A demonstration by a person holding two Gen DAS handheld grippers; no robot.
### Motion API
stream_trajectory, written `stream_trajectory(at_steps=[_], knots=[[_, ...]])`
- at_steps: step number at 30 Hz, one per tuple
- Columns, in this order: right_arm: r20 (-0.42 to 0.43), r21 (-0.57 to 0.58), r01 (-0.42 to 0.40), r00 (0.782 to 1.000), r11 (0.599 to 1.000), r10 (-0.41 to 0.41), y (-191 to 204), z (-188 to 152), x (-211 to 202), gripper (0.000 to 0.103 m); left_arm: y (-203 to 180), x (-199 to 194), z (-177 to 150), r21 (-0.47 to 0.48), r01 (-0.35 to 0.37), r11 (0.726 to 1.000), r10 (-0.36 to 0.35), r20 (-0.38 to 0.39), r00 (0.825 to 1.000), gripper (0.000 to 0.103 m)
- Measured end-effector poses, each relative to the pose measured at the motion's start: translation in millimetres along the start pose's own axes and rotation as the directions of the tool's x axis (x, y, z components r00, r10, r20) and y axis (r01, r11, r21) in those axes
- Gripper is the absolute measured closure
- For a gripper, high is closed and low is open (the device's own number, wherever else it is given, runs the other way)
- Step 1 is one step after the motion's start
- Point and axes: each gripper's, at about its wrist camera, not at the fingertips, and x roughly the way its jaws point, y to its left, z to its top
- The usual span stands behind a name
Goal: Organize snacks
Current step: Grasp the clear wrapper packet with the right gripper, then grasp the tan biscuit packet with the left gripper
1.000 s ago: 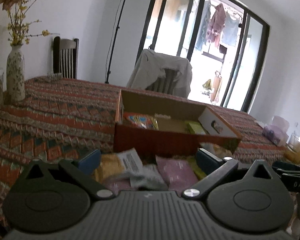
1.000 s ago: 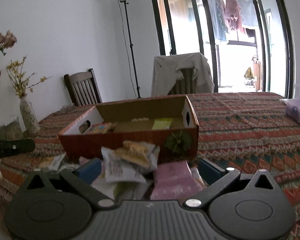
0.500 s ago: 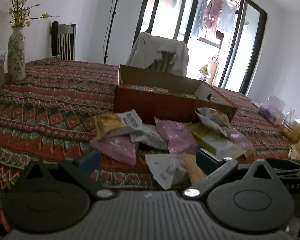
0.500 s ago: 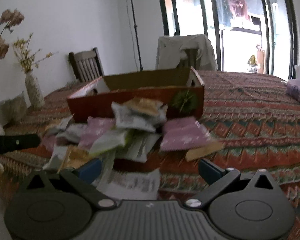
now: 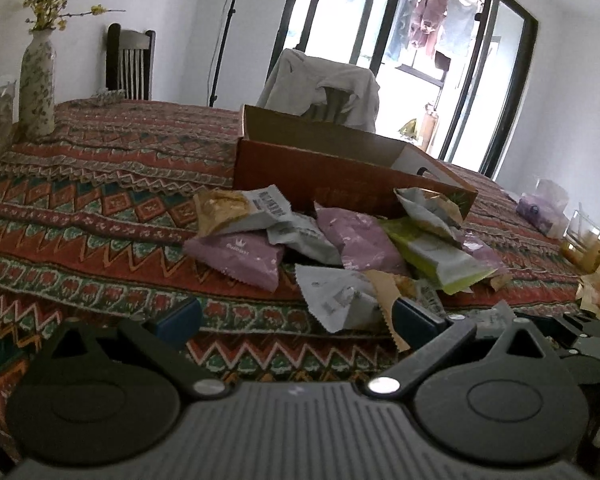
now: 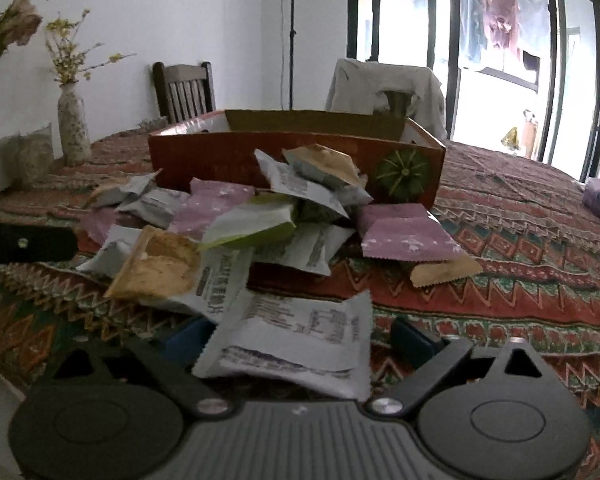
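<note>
Here both cameras sit lower and nearer the heap than a second ago: the inside of the cardboard box (image 6: pixel 296 152) was visible then, and now only its front wall and rim show. The snack packets (image 5: pixel 340 248) lie piled on the patterned tabletop (image 5: pixel 100 216), just in front of the box and touching its front wall in places. The approach has ended; judged from this, a first pick is starting and no packet from the heap has yet been moved.

The right gripper (image 6: pixel 300 336) has its jaws closing. A white printed packet (image 6: pixel 300 336) lies between them, but the blue pads stand clear of its edges on both sides, so nothing is gripped yet. The left gripper (image 5: pixel 296 316) has its jaws spread wide over bare cloth, holding nothing; a white packet (image 5: pixel 336 300) lies just beside its right-hand pad.

Count, right wrist view:
- Purple packets: at least two, possibly three.
- Green-and-white packets: one.
- Tan or gold-faced packets: at least three.
- White or grey printed packets: several; overlap prevents an exact count.
- Boxes: one.

The heap totals roughly a dozen packets. One vase (image 5: pixel 38 84) with yellow sprigs stands well apart, at the far left of the tabletop.
</note>
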Motion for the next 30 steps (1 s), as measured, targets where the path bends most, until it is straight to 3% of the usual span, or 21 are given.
stream_trajectory(at_steps=[4,7,8,9,10,24,30], knots=[[0.024,-0.04,-0.029,0.999,0.999,0.03,6,-2,-6,0.034,0,1,-1,-0.001,0.0,1.0,0.0,-0.005,1.0,0.0],[0.032,-0.045,-0.017,0.999,0.999,0.019,7,-2,-9,0.043,-1,1,-1,0.004,-0.002,1.0,0.002,-0.006,1.0,0.0],[0.033,-0.045,-0.021,0.999,0.999,0.023,7,-2,-9,0.054,-2,1,-1,0.004,-0.003,1.0,0.003,-0.007,1.0,0.0],[0.034,-0.04,-0.033,0.999,0.999,0.034,6,-1,-11,0.079,-2,2,-2,0.003,-0.004,1.0,0.004,-0.008,1.0,0.0],[0.035,-0.04,-0.036,0.999,0.999,0.037,5,-1,-12,0.086,-2,3,-2,0.002,-0.004,1.0,0.005,-0.01,1.0,0.0],[0.079,0.067,-0.054,0.996,0.996,0.048,-16,5,-10,0.08,-15,13,-5,0.023,0.002,1.0,-0.001,-0.039,0.999,0.0],[0.091,0.121,-0.051,0.995,0.991,0.04,-25,9,-5,0.068,-27,15,-4,0.055,0.011,0.998,-0.009,-0.042,0.999,0.0]])
